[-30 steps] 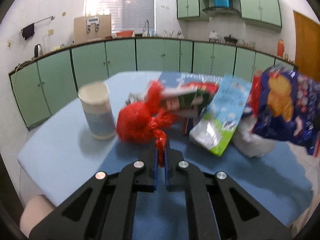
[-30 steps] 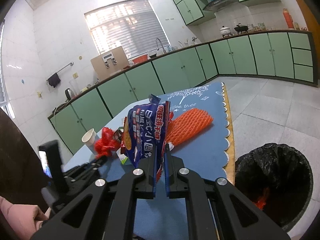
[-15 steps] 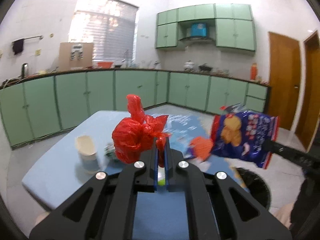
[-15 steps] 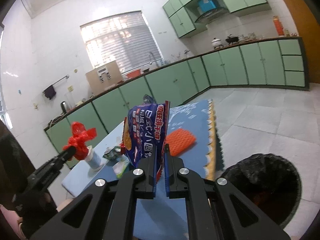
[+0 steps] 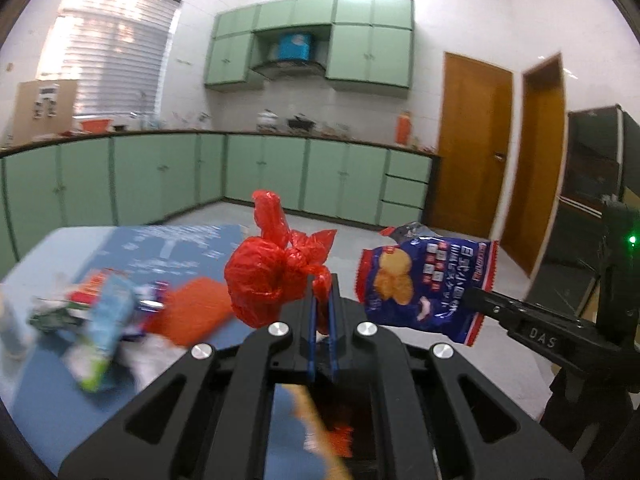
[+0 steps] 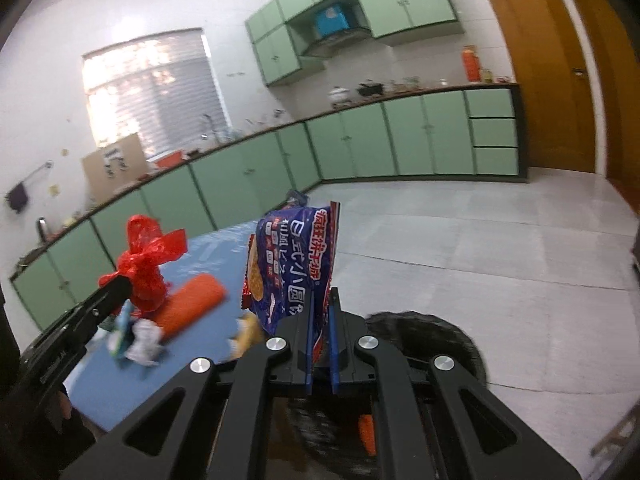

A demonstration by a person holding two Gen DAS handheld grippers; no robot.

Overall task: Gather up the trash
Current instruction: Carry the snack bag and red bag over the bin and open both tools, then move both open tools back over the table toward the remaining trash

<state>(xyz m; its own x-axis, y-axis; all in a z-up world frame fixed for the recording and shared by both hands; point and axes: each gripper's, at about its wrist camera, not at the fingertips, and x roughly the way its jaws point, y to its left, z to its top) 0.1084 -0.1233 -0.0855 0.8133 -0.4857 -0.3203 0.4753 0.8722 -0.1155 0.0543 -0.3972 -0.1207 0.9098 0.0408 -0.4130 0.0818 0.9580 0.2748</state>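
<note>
My left gripper (image 5: 322, 300) is shut on a knotted red plastic bag (image 5: 272, 276), held in the air past the table's right edge. From the right wrist view the same red plastic bag (image 6: 146, 264) shows at the left gripper's tip (image 6: 120, 285). My right gripper (image 6: 322, 300) is shut on a blue snack packet (image 6: 292, 264), lifted above the black-lined trash bin (image 6: 432, 344). In the left wrist view the blue snack packet (image 5: 424, 284) hangs from the right gripper (image 5: 474, 298) at right. The trash bin (image 5: 340, 428) lies below my left fingers, mostly hidden.
On the blue table (image 5: 48, 392) remain an orange foam net (image 5: 188, 312), a green and white carton (image 5: 104, 320), crumpled white paper (image 6: 144, 338) and other wrappers. Green cabinets (image 5: 280, 172) line the far walls. Grey tiled floor (image 6: 480, 248) spreads right toward wooden doors (image 5: 472, 144).
Both grippers have swung right and risen, carrying the red bag and the snack packet off the table toward the bin. The paper cup has left the left wrist view.
</note>
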